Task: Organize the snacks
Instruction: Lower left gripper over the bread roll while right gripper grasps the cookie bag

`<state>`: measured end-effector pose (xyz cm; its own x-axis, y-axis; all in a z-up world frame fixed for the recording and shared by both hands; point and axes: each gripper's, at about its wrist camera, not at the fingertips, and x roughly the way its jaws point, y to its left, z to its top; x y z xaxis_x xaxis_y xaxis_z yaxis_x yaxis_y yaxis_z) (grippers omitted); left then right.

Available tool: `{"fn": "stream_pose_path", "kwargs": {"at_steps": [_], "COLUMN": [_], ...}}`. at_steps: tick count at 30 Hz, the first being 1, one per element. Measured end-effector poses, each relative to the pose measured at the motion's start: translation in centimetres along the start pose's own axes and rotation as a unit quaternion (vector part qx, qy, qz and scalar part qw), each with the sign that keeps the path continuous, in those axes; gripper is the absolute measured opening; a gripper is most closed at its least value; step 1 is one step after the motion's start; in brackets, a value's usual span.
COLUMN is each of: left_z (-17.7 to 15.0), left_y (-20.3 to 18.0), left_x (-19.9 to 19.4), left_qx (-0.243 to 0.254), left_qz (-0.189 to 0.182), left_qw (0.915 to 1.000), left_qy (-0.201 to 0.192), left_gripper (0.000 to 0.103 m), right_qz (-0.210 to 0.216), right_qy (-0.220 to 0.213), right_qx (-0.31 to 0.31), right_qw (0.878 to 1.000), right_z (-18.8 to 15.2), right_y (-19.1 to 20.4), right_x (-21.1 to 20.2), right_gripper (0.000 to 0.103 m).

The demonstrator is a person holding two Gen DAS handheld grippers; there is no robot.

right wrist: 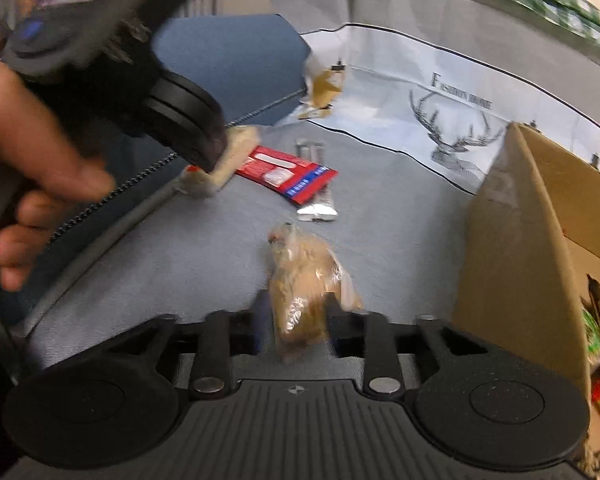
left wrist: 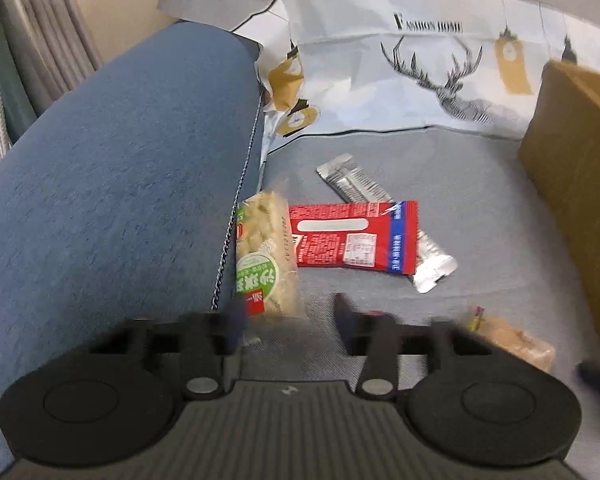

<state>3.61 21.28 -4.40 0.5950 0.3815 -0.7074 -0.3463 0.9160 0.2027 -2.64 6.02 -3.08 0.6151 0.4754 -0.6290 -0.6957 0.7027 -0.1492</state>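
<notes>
Snacks lie scattered on the grey sofa seat (left wrist: pixel 480 200), beside the blue armrest (left wrist: pixel 120 180) and in front of a deer-print cushion (left wrist: pixel 420 72). Against the armrest rests a green-labelled cracker pack (left wrist: pixel 266 256), touching a red packet (left wrist: pixel 356 236) which overlaps a silver foil bar (left wrist: pixel 352 180). Nearer the cardboard box (right wrist: pixel 516 240) on the right sits a clear-wrapped brown pastry (right wrist: pixel 306 284). The left gripper (left wrist: pixel 288 320) is parted, its fingers just above the near end of the cracker pack and holding nothing that can be made out. The right gripper (right wrist: pixel 296 320) has its fingers on either side of the pastry, close to the wrapper; motion blur hides whether they have actually clamped it, so a grip cannot be confirmed. Inside the box, at the right edge of the right wrist view, some colourful wrappers (right wrist: pixel 598 344) show, so part of the sorting looks already done. By my judgement the job is midway: four items remain on the seat, with the pastry and the cracker pack apparently next in line for the box.
</notes>
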Motion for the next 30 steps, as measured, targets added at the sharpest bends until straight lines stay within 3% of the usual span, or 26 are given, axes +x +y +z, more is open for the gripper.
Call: {"fn": "stream_pose_path", "kwargs": {"at_steps": [1, 6, 8, 12, 15, 16, 17, 24, 27, 28, 29, 30], "left_z": [0.1, 0.3, 0.5, 0.9, 1.1, 1.1, 0.9, 0.1, -0.2, -0.2, -0.2, -0.2], "left_y": [-0.3, -1.4, -1.1, -0.1, 0.1, 0.2, 0.2, 1.2, 1.1, 1.0, 0.9, 0.7], "left_x": [0.3, 2.5, 3.3, 3.1, 1.9, 1.6, 1.3, -1.3, -1.2, -1.0, -0.9, -0.6], "left_qx": [0.009, 0.044, 0.031, -0.003, -0.011, -0.013, -0.013, -0.03, -0.022, -0.02, -0.016, -0.01], "left_qz": [0.005, 0.042, 0.046, 0.046, 0.044, 0.036, 0.028, -0.012, 0.004, 0.009, 0.015, 0.018], "left_qw": [0.9999, 0.9978, 0.9976, 0.9984, 0.9989, 0.9993, 0.9995, 0.9993, 0.9997, 0.9997, 0.9997, 0.9998], "left_qy": [0.0, 0.027, 0.042, 0.034, 0.007, 0.003, 0.002, -0.021, -0.013, -0.01, -0.007, -0.005], "left_gripper": [0.055, 0.054, 0.039, 0.025, 0.01, 0.0, 0.0, 0.0, 0.003, 0.013, 0.029, 0.034], "right_qz": [-0.007, -0.008, -0.009, 0.004, 0.005, 0.002, -0.002, -0.013, -0.015, -0.015, -0.015, -0.013], "right_qy": [-0.003, 0.017, 0.024, 0.054, 0.059, 0.054, 0.048, 0.028, 0.028, 0.031, 0.037, 0.044], "right_qx": [-0.003, 0.015, 0.022, 0.04, 0.035, 0.029, 0.023, 0.02, 0.013, 0.013, 0.013, 0.014], "right_qw": [1.0, 1.0, 0.999, 0.998, 0.998, 0.998, 0.999, 0.999, 0.999, 0.999, 0.999, 0.999], "right_z": [0.1, 0.6, 0.7, 0.4, 0.2, 0.2, 0.1, 0.0, -0.1, 0.0, 0.0, -0.1], "right_y": [0.0, -0.8, -1.2, -1.9, -1.8, -1.6, -1.5, -1.3, -1.0, -1.0, -0.9, -0.8], "right_x": [0.3, 2.5, 3.1, 4.4, 4.6, 4.4, 4.2, 2.8, 2.2, 2.1, 2.1, 2.2], "right_gripper": [0.065, 0.071, 0.071, 0.07, 0.064, 0.058, 0.046, 0.042, 0.042, 0.042, 0.042, 0.043]}}
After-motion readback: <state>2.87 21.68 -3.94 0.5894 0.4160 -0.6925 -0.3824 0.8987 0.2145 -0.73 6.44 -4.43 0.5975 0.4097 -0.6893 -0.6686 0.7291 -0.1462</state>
